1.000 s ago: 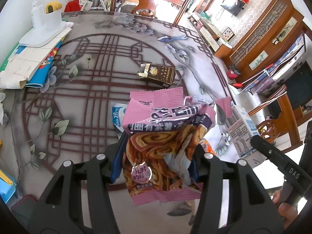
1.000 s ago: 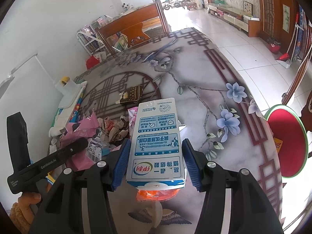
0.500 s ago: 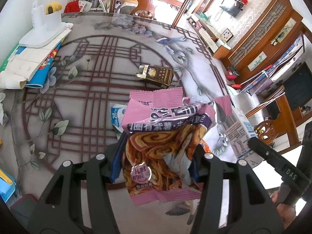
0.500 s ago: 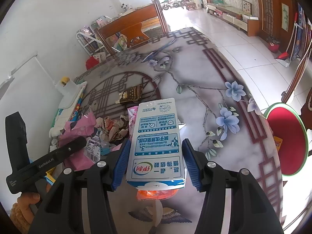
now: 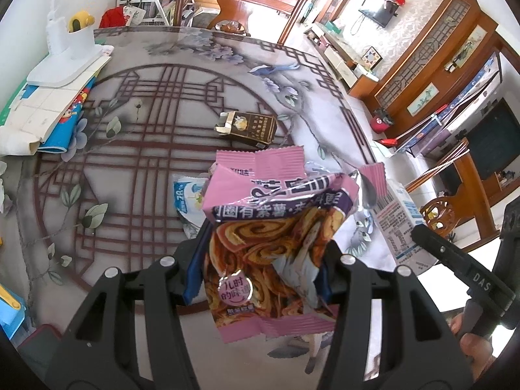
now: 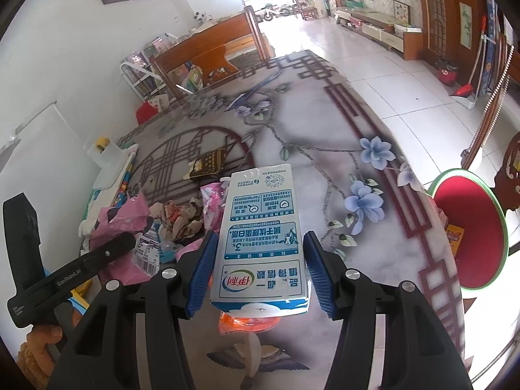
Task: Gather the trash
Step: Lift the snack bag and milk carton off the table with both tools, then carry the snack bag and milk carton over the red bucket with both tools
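I've got the pink snack wrapper (image 5: 260,243) pinched in my left tool (image 5: 260,269) and the milk carton (image 6: 260,240) clamped in my right tool (image 6: 258,273), both lifted off the tabletop (image 6: 325,136), so next I need a bin to drop them in

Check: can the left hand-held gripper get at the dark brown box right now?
Probably not as is: the left hand-held gripper is clamped on a pink snack wrapper. The dark brown box lies unobstructed on the table beyond it.

Patterned table (image 5: 156,149), brown box (image 5: 248,128)
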Demonstrator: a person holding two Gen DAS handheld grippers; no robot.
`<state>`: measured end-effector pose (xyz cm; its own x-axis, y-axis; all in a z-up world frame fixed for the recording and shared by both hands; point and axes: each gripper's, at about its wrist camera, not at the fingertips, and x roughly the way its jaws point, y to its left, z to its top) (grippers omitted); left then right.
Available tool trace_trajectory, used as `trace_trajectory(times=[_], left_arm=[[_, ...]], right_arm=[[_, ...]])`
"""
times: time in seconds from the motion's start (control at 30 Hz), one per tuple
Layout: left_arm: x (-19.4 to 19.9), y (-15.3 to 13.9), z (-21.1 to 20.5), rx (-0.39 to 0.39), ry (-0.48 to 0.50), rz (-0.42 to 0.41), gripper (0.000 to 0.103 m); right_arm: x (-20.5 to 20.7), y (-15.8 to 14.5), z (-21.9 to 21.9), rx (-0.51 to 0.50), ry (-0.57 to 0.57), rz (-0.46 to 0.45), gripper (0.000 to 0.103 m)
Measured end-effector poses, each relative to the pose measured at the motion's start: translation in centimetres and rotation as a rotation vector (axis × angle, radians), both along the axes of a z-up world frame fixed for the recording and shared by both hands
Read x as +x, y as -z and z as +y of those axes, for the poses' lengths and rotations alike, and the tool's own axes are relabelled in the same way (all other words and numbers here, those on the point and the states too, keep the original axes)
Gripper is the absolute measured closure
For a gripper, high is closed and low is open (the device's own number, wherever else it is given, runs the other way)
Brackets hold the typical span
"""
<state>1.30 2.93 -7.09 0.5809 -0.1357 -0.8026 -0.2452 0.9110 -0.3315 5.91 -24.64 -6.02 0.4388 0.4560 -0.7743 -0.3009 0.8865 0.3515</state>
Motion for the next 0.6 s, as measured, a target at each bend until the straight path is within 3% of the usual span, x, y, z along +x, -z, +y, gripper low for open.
trace_trajectory(times=[0.6], left_arm=[[2.5, -0.1, -5.2, 0.009, 0.110, 0.011, 0.052]], right_arm=[[0.7, 1.2, -6.4, 0.016, 0.128, 0.034, 0.050]])
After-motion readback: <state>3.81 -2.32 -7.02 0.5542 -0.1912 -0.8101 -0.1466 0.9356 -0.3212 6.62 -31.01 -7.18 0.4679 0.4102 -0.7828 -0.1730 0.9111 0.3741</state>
